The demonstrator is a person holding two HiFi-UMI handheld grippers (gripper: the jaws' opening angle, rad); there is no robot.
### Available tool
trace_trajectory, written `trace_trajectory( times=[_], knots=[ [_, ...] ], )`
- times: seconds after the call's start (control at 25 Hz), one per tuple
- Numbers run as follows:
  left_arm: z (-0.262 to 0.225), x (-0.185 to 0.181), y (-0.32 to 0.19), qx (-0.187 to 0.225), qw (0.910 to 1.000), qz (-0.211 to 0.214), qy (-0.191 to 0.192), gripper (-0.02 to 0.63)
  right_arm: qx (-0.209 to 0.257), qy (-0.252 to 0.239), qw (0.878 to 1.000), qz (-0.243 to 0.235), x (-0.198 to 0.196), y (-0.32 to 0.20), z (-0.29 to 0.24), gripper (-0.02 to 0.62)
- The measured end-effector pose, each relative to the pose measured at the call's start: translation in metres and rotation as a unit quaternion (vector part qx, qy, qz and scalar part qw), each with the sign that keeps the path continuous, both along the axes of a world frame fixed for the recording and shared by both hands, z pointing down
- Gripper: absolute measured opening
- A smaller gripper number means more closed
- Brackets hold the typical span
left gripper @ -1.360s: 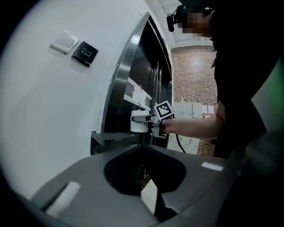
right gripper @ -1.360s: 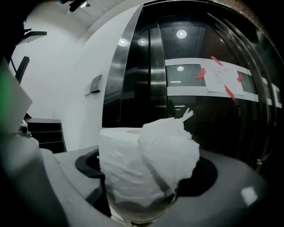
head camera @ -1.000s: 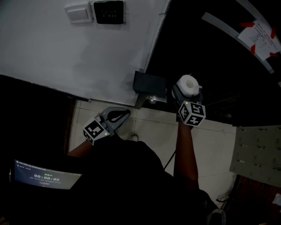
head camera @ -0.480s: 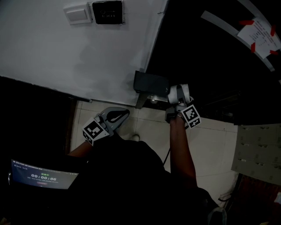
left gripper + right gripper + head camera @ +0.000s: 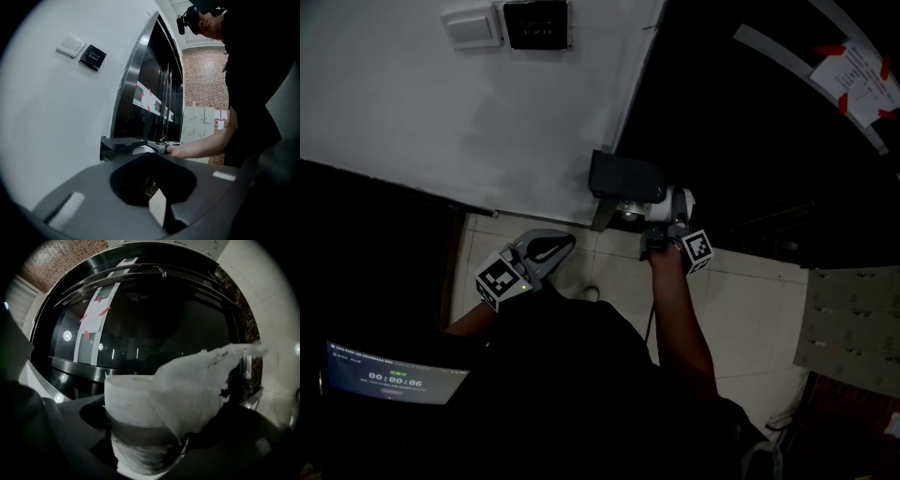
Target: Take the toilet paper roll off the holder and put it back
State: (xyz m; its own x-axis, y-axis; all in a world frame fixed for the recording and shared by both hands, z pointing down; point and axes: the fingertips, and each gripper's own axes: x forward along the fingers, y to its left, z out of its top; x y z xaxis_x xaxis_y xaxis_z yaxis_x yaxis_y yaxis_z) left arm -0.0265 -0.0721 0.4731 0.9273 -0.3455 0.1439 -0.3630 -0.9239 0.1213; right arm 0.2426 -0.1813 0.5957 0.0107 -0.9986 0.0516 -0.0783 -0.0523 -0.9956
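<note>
Left gripper (image 5: 562, 242): fingers pressed together, empty, parked low out of the way.
Right gripper (image 5: 668, 216): fingers clamped on the toilet paper roll (image 5: 136, 423), loose sheet (image 5: 197, 380) trailing.
Holder (image 5: 623, 176): roll right beside it, lined up for remounting, I'd say.

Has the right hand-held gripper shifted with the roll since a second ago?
Yes. The right hand-held gripper, shut on the toilet paper roll, has moved left in the head view, closing on the dark holder by the wall.
</note>
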Motion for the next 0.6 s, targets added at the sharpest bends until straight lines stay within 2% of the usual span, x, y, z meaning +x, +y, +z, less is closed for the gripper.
trace_trajectory(
  times=[0.12,0.36,0.6],
  knots=[
    [-0.003,0.000,0.002,-0.011,0.9999,-0.002,-0.001,0.003,0.002,-0.007,1.000,-0.001,-0.005,-0.001,-0.002,0.469],
    [0.001,-0.001,0.001,0.002,1.0000,0.001,0.002,0.003,0.006,-0.020,1.000,-0.008,-0.028,-0.005,0.001,0.469],
    [0.002,-0.002,0.002,0.002,1.0000,0.000,0.003,0.003,0.012,-0.057,0.998,-0.012,-0.059,-0.009,0.011,0.469]
  ],
)
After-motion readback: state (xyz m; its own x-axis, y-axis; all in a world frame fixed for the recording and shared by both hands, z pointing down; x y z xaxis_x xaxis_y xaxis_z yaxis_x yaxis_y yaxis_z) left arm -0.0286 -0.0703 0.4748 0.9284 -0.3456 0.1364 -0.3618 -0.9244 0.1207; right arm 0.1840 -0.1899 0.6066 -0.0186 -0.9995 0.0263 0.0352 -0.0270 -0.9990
